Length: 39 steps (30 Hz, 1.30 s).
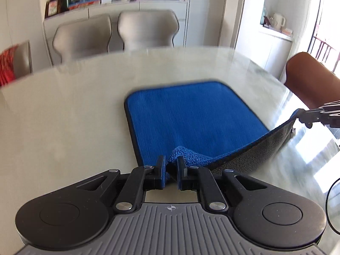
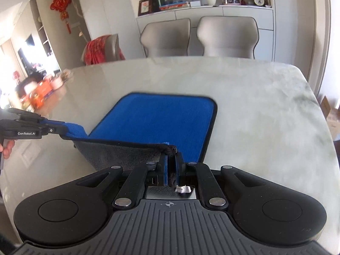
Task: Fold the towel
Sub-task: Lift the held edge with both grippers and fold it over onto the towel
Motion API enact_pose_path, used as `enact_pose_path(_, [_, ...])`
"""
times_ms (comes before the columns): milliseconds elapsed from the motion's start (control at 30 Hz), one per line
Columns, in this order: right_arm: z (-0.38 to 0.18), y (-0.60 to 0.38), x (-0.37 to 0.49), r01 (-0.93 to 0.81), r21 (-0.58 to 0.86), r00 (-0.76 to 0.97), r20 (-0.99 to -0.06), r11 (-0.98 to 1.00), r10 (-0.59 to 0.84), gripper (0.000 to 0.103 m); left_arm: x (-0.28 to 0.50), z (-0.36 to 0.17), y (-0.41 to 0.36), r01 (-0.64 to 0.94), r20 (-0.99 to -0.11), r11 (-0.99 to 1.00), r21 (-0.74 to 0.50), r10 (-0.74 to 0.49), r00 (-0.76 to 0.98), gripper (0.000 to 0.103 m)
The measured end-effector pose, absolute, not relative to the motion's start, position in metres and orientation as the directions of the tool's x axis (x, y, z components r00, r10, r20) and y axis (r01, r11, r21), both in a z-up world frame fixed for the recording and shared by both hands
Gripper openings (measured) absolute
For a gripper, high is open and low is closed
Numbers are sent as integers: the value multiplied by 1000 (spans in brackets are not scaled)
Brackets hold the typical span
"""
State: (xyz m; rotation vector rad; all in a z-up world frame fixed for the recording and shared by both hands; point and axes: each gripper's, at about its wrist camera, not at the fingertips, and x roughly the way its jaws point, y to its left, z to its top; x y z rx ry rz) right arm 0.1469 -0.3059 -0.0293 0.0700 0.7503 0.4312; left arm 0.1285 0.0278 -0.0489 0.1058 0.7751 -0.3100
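Observation:
A blue towel point(image 1: 191, 114) with a black hem and a grey underside lies on the pale marble table point(image 1: 74, 110); it also shows in the right wrist view point(image 2: 157, 123). Its near edge is lifted off the table and hangs between the two grippers, grey side down. My left gripper point(image 1: 171, 163) is shut on the near left corner. My right gripper point(image 2: 171, 159) is shut on the near right corner; it also shows at the right edge of the left wrist view point(image 1: 306, 119). The left gripper shows at the left edge of the right wrist view point(image 2: 61, 130).
Two grey chairs point(image 1: 114, 34) stand behind the table's far edge, with a cabinet of ornaments point(image 2: 204, 2) behind them. A brown chair back point(image 1: 310, 78) stands at the right. A chair with a red cloth point(image 2: 99, 48) and clutter point(image 2: 42, 91) sit at the far left.

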Motion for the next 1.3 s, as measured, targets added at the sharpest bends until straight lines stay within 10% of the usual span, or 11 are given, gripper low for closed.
enact_pose_path(600, [-68,-277,322,-305,124,593,-751,944,290,8,303,-75,24,291,-760,957,-6,-194,621,10])
enact_pose_path(867, [-90,-269,345,-240,91,582,-784,967,218,10,314,-81,37,219,-754,976,1,-143,641,36])
enact_pose_path(1300, [-88,-275,292,-185,134,574,-789,973,218,26,264,-93,62,193,-762,970,-151,-239,602,46])
